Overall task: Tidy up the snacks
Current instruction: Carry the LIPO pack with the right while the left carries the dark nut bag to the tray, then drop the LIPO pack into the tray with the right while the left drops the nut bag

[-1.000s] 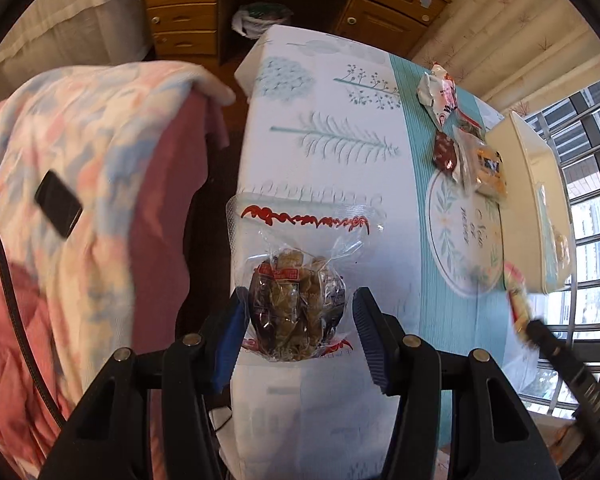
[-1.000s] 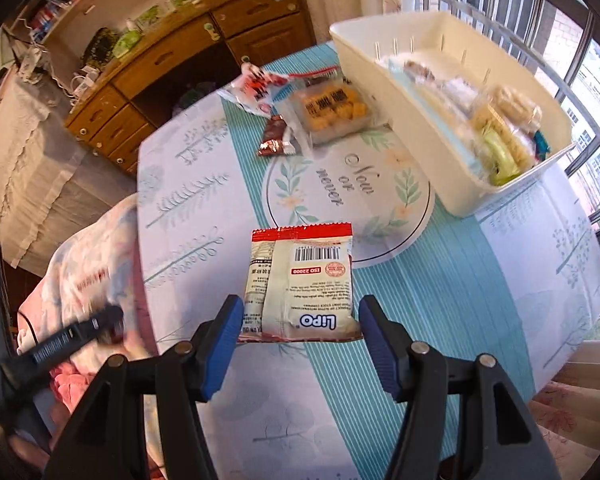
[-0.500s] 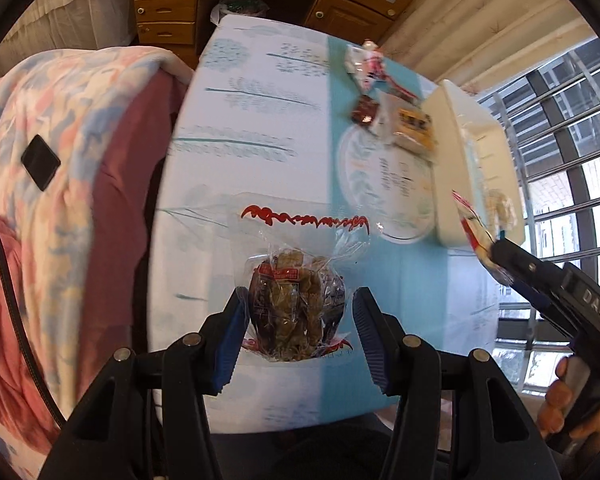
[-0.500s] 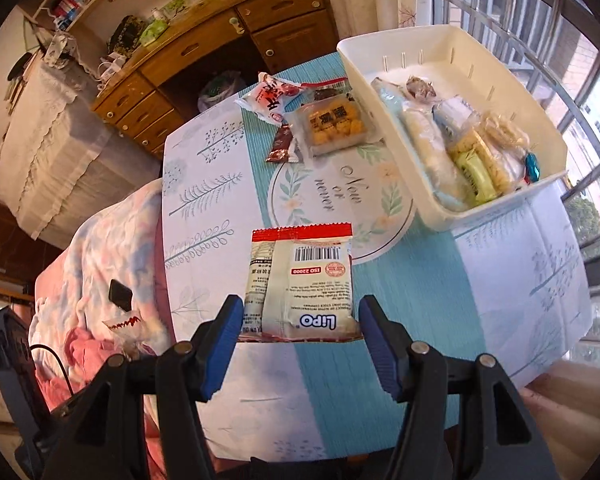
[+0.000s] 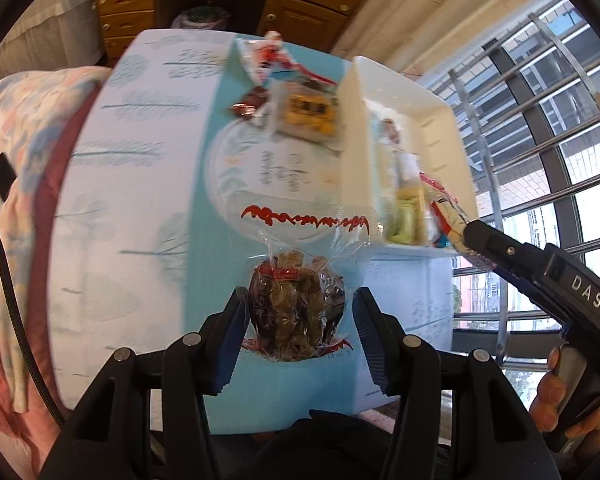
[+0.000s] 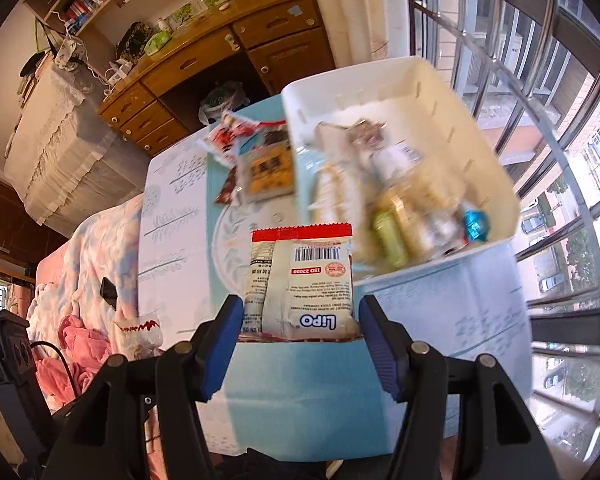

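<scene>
A bin [image 6: 496,184] is sitting on the table's [image 6: 480,312] right side, with packets lying inside it. Just left of the bin, a tray pack [image 6: 269,172] and a small wrapper [image 5: 247,103] are lying on the table, a desk [image 6: 204,68] standing behind

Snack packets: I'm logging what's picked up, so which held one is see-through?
The clear bag of brown candies in the left gripper; the right gripper's Lipo packet is opaque cream.

Wooden desk [image 6: 220,60] (drawers below) stands beside barred window [image 6: 540,100].
</scene>
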The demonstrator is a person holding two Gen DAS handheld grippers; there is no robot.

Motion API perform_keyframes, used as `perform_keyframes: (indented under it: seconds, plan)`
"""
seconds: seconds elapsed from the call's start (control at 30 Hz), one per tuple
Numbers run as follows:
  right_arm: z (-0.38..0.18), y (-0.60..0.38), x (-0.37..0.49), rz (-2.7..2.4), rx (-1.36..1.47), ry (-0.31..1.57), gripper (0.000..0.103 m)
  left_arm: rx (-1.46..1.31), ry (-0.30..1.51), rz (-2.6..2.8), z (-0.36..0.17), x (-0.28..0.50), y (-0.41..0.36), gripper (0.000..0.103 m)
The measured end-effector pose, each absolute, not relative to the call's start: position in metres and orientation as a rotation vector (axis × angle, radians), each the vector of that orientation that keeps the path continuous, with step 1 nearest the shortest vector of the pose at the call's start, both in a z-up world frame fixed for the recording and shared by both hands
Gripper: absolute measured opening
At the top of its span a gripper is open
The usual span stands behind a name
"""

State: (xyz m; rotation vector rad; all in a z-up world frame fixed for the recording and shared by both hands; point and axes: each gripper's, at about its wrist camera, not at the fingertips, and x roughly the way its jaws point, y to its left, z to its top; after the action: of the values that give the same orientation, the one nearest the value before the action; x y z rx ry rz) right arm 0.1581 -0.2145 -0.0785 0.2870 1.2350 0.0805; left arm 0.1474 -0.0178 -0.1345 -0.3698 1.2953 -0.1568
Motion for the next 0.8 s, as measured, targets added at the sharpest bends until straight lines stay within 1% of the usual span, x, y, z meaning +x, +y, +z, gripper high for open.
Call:
perform_keyframes:
  seconds: [0.2,0.37,0.5,0.8]
  plan:
    - [-0.081,-0.266,0.175,0.072,0.286,1.241,0.060,-0.353,1.290,-0.194,-0.134,0.179,-0.083,0.052]
    - [-0.085,-0.293,0.194,0.074,0.292,1.254,0.060,-0.331,1.293,-0.204,-0.133,0.205,-0.117,0.052]
    - [-0.090,-0.308,0.210,0.084,0.297,1.268,0.060,-0.330,1.285,-0.202,-0.130,0.231,-0.135,0.052]
    - [-0.102,-0.322,0.240,0.100,0.299,1.300,0.061,-0.338,1.262,-0.186,-0.125,0.278,-0.146,0.053]
